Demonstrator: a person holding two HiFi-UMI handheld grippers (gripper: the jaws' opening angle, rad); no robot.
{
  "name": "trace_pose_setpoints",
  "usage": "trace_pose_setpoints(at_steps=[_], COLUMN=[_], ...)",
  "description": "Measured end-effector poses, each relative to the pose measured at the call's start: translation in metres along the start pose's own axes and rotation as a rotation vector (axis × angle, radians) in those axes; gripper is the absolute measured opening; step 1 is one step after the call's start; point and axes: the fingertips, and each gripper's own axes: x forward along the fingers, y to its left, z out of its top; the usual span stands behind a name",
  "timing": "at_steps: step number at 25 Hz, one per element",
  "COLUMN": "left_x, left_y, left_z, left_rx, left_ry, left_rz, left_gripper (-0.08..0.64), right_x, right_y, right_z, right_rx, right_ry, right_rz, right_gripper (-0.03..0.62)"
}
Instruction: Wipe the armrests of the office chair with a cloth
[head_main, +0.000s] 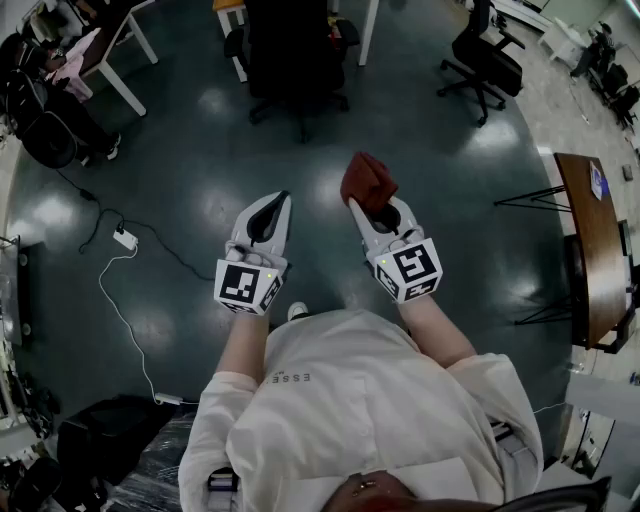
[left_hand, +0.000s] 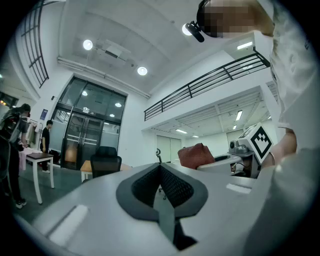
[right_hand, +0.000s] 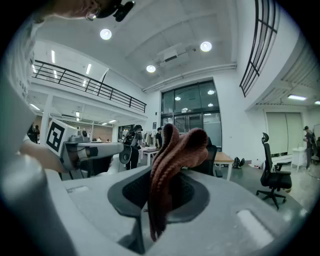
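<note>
The right tool (head_main: 368, 208) is clamped on a bunched reddish cloth (head_main: 367, 180); the left tool (head_main: 283, 200) has its jaws together on nothing. The office chair (head_main: 295, 60) stands well ahead, its armrests probably the dark stubs either side. Step closer, then press the cloth flat along one armrest

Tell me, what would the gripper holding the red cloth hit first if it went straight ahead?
Probably the black office chair, across bare floor: the right gripper, shut on the cloth, points roughly at it. Depth is unclear.
</note>
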Motion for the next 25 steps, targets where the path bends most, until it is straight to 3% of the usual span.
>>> trace_pose_setpoints(at_steps=[14,25], left_x=[-0.014,-0.043], left_y=[0.020,0.101], left_z=[-0.007,-0.024], left_rx=[-0.033,-0.033], left_ry=[0.007,0.055], left_rz=[-0.006,0.002], left_gripper=[0.017,0.017], right_x=[0.016,0.086], right_y=[0.016,0.032], right_z=[-0.005,-0.015], right_rx=[0.018,0.102], right_ry=[0.022,0.025], right_rz=[-0.014,-0.074], right_gripper=[0.057,0.056])
